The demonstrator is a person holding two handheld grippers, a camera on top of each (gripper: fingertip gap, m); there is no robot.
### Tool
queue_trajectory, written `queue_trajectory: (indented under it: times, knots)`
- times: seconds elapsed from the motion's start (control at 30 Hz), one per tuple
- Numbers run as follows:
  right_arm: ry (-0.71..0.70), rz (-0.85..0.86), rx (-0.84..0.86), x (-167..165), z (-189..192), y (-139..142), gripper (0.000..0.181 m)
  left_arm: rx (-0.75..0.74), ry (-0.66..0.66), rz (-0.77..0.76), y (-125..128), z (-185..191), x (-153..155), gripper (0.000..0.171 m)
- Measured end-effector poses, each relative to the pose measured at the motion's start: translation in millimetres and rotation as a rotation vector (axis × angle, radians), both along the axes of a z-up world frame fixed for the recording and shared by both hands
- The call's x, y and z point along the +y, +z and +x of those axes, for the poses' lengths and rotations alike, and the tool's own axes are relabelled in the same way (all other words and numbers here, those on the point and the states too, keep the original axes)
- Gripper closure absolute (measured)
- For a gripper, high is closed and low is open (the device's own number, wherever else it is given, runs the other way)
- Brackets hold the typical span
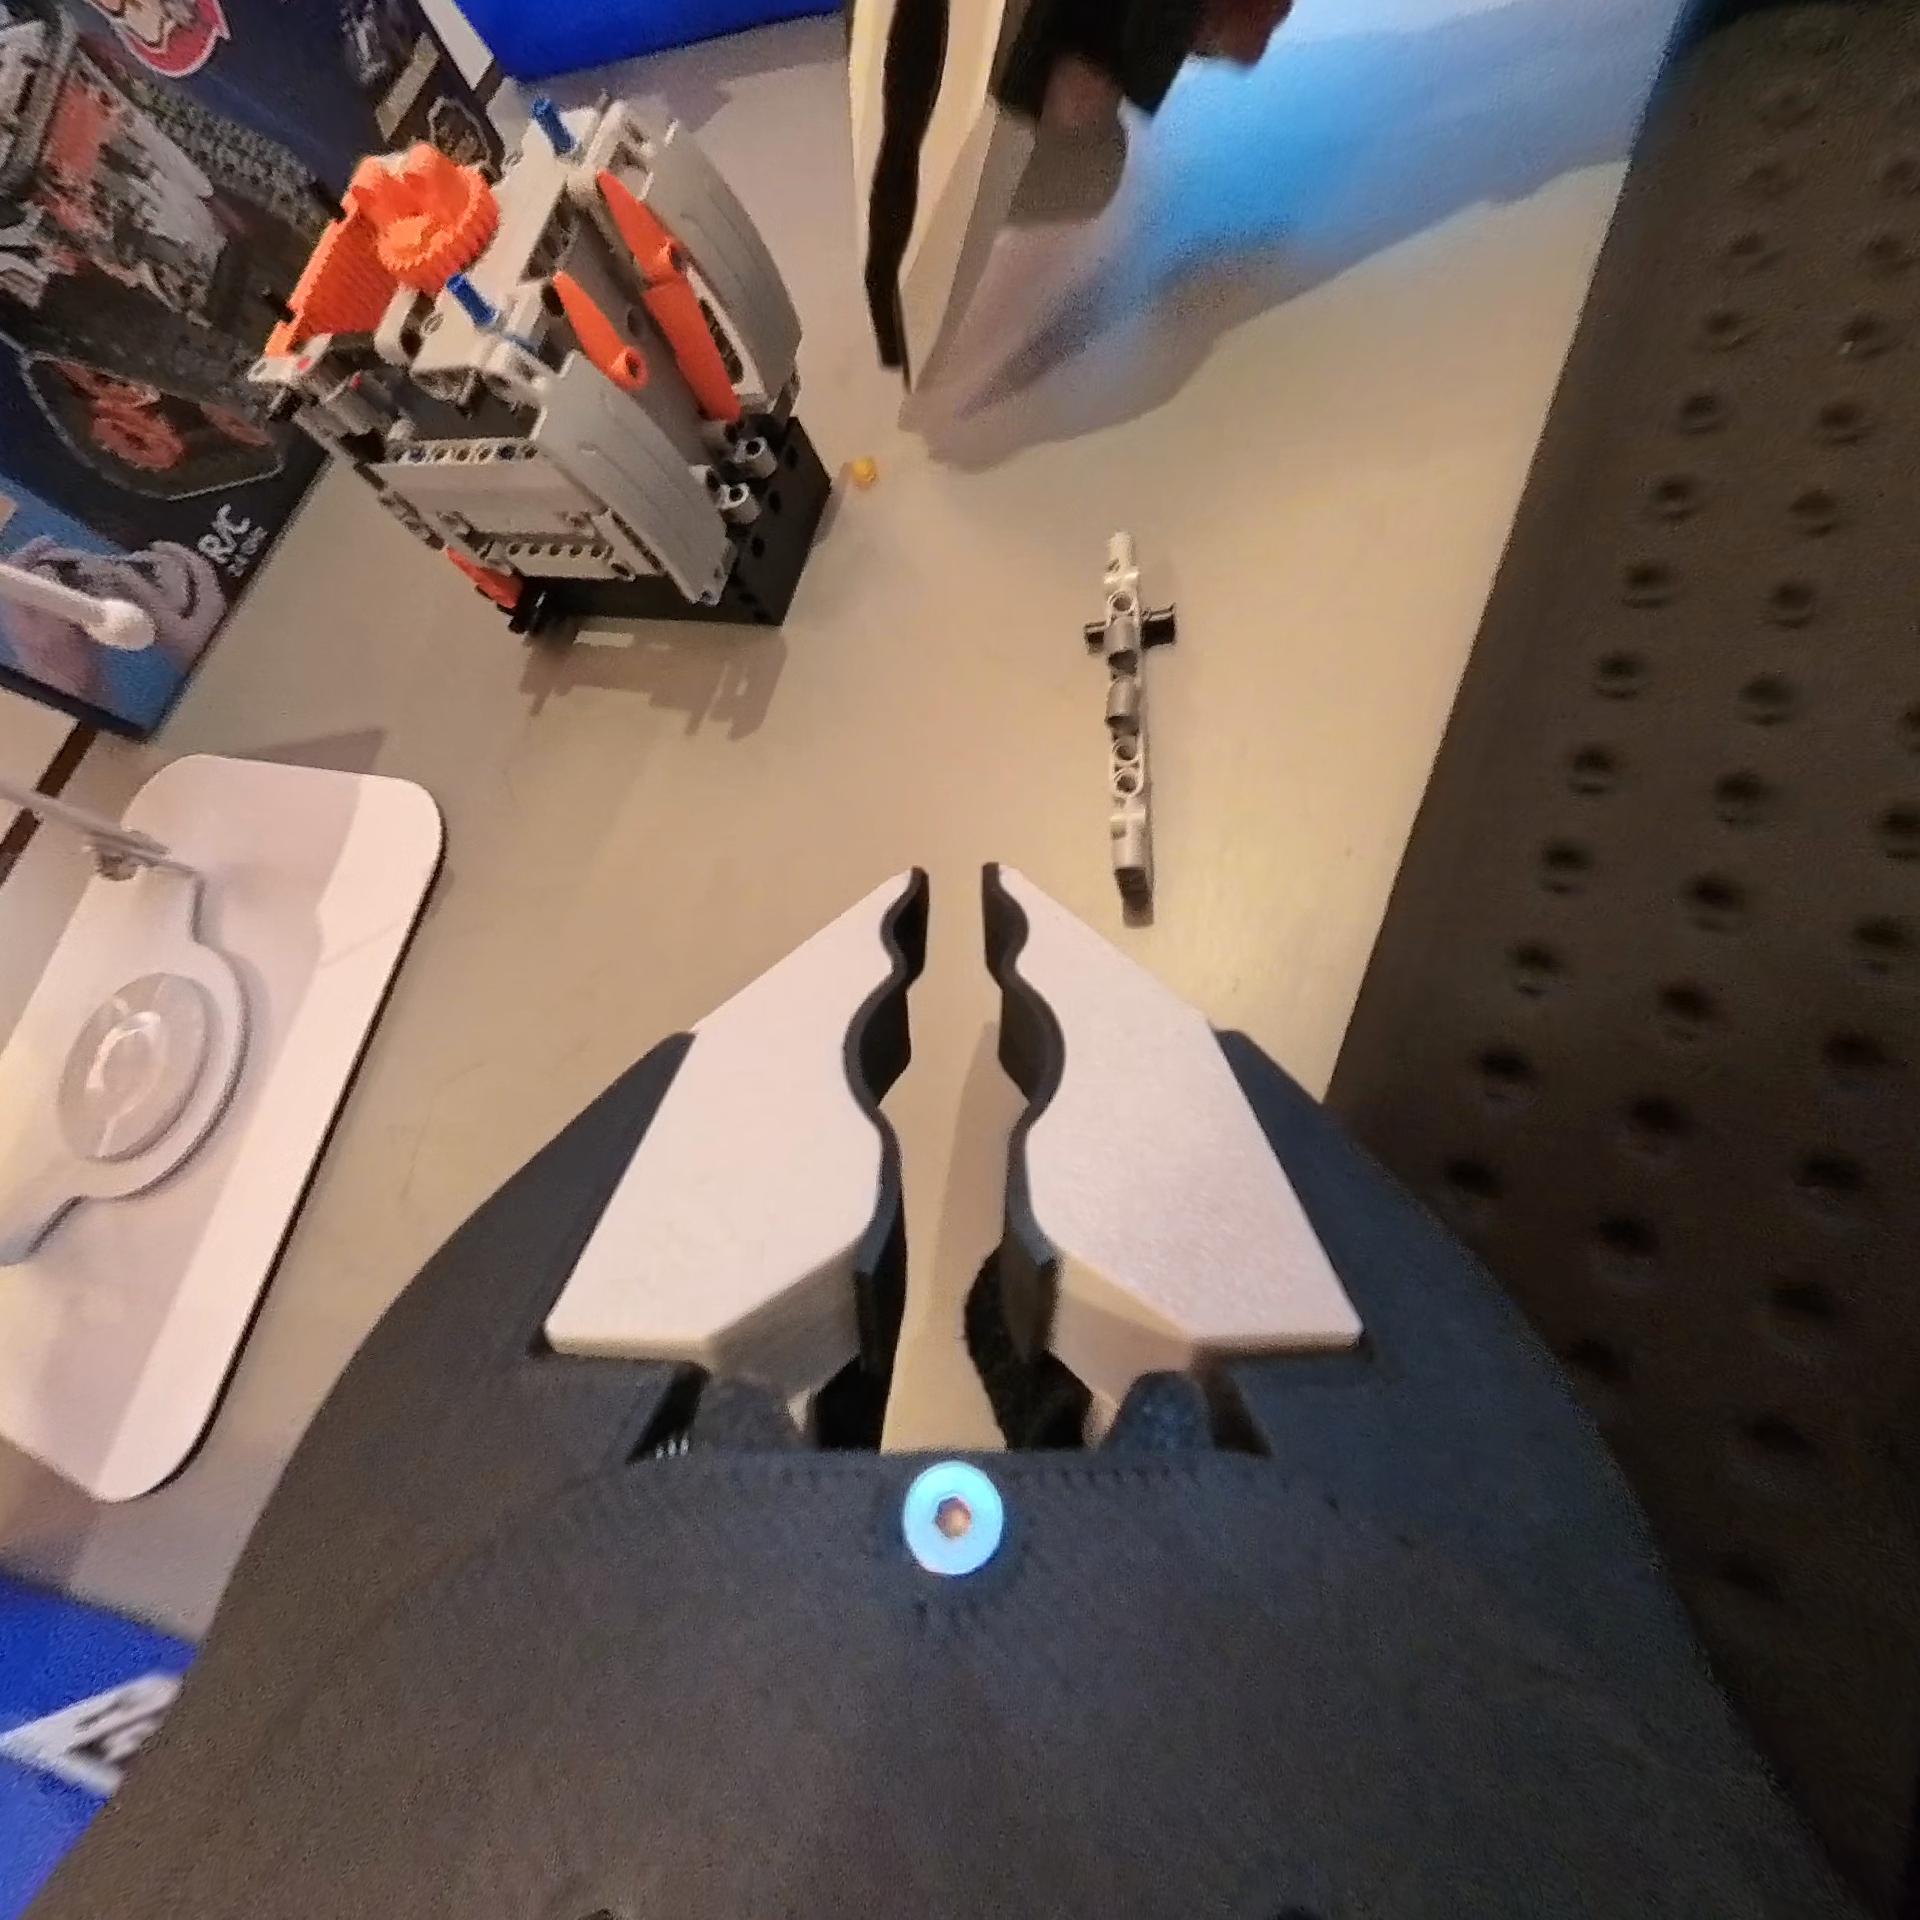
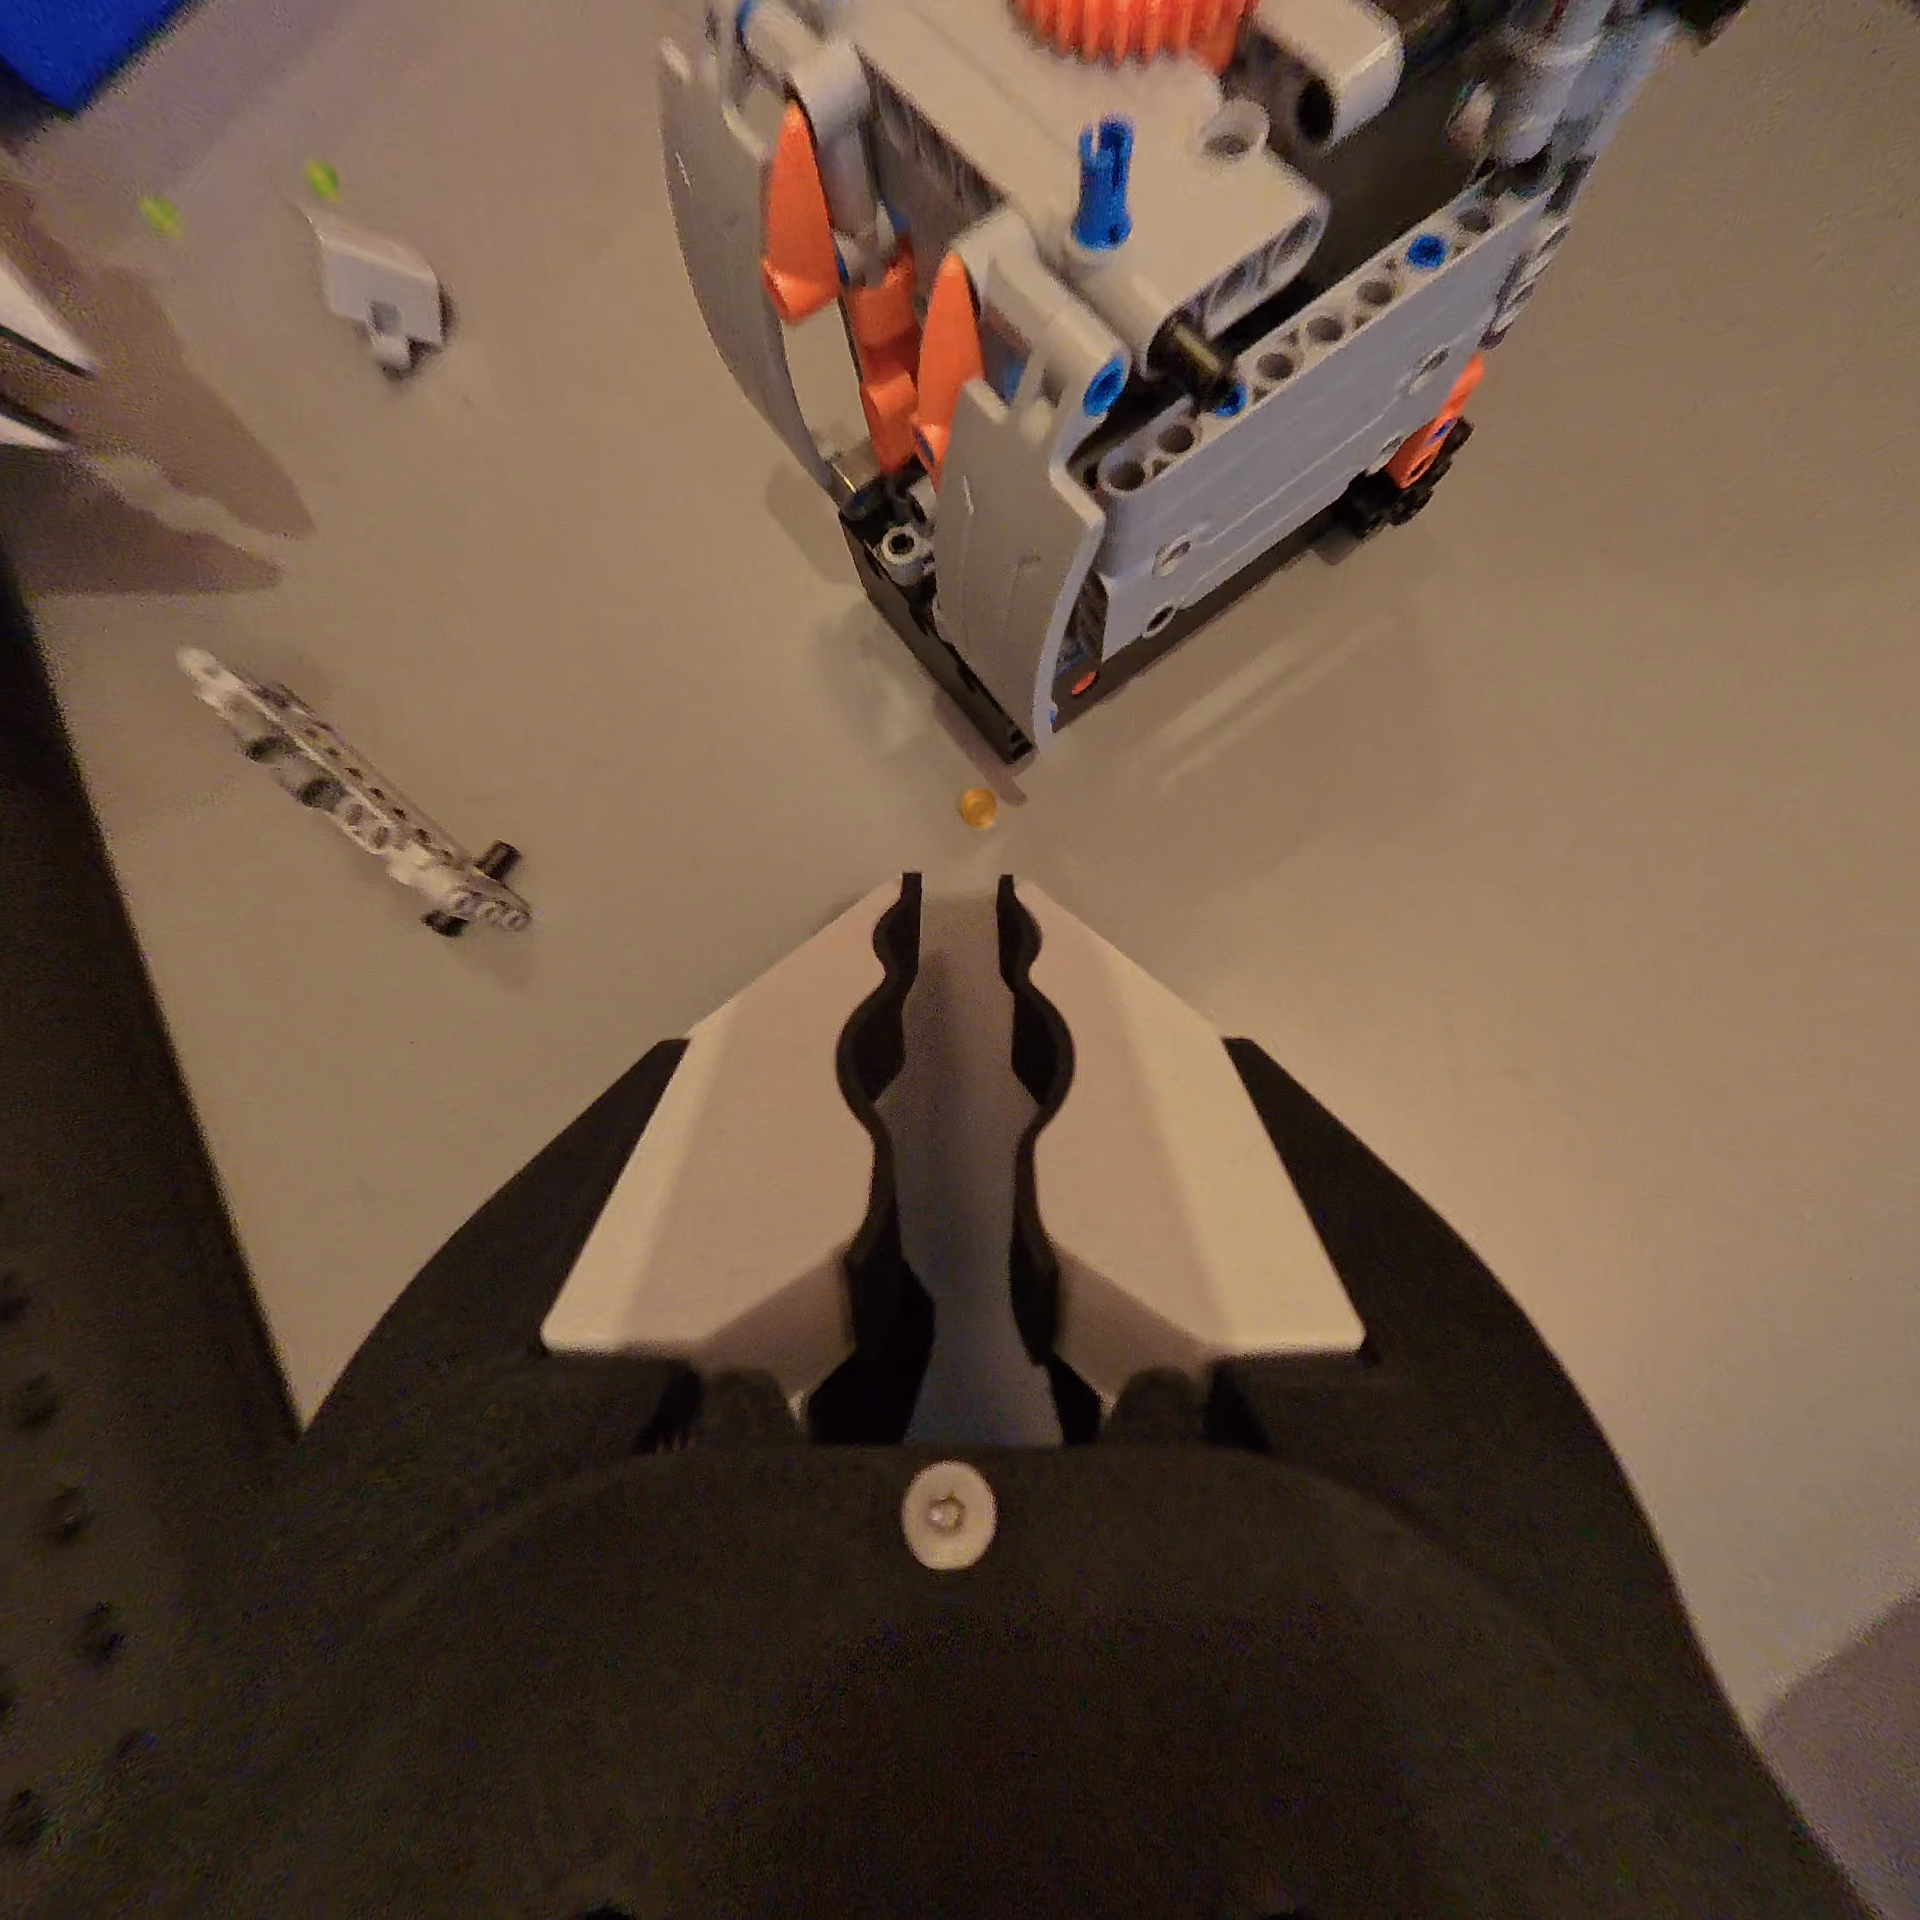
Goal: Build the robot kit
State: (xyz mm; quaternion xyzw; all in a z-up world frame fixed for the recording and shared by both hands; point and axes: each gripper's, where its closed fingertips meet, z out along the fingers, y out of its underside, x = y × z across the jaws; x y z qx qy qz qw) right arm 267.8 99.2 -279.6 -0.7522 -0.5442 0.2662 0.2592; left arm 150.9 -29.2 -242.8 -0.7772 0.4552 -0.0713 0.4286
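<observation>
A hobby or workroom desk (image 1: 644,831): a half-built toy brick model (image 1: 551,384) stands on it, its printed box (image 1: 135,343) at the far left, loose brick parts (image 1: 1127,717) nearby, a perforated black panel (image 1: 1683,831) on the right.

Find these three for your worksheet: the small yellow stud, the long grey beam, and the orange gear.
small yellow stud (image 2: 978,807), right wrist view, its round top.
long grey beam (image 1: 1125,717), left wrist view, mid-length of it.
orange gear (image 1: 434,220), left wrist view, its toothed face.
</observation>
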Motion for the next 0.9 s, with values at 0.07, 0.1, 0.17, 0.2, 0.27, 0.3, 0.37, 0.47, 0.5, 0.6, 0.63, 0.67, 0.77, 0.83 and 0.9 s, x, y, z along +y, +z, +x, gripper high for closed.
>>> queue_trajectory:
  times: [0.07, 0.1, 0.17, 0.2, 0.27, 0.3, 0.37, 0.47, 0.5, 0.6, 0.63, 0.67, 0.77, 0.83, 0.9]
  knots:
    - [0.006, 0.009, -0.018, 4, -4, -8, 0.168, -0.031, -0.015, -0.015, 1, 6, 0, 0.161]
    - [0.013, -0.001, -0.013, 3, -7, -10, 0.167, -0.035, -0.021, -0.018, 1, 8, 0, 0.161]
    - [0.011, 0.023, -0.021, 6, -11, -12, 0.167, -0.038, -0.031, -0.02, 1, 12, 1, 0.16]
    - [0.015, 0.034, -0.027, 7, -13, -13, 0.167, -0.041, -0.037, -0.022, 1, 14, 1, 0.16]
    - [0.014, 0.042, -0.03, 8, -17, -15, 0.169, -0.047, -0.045, -0.021, 2, 18, 3, 0.16]
    - [0.011, 0.048, -0.029, 10, -18, -15, 0.171, -0.05, -0.048, -0.022, 2, 19, 3, 0.16]
    - [0.017, 0.058, -0.036, 11, -19, -15, 0.174, -0.055, -0.054, -0.025, 2, 22, 5, 0.16]
    - [0.035, 0.052, -0.023, 7, -22, -15, 0.176, -0.06, -0.062, -0.031, 1, 25, 5, 0.159]
    - [0.041, 0.054, -0.023, 6, -23, -15, 0.176, -0.058, -0.063, -0.033, 1, 26, 6, 0.159]
    - [0.053, 0.064, -0.032, 6, -24, -15, 0.176, -0.066, -0.066, -0.04, 1, 28, 6, 0.158]
    - [0.055, 0.059, -0.031, 5, -24, -15, 0.176, -0.071, -0.068, -0.04, 2, 29, 7, 0.158]
    - [0.056, 0.054, -0.032, 4, -23, -15, 0.176, -0.079, -0.069, -0.043, 3, 30, 7, 0.157]
    - [0.063, 0.053, -0.035, 1, -20, -15, 0.176, -0.101, -0.076, -0.059, 6, 34, 7, 0.154]
    - [0.068, 0.048, -0.025, -1, -19, -13, 0.176, -0.103, -0.08, -0.083, 3, 37, 7, 0.15]
    - [0.073, 0.034, -0.002, -4, -19, -9, 0.177, -0.096, -0.079, -0.111, -1, 41, 8, 0.145]
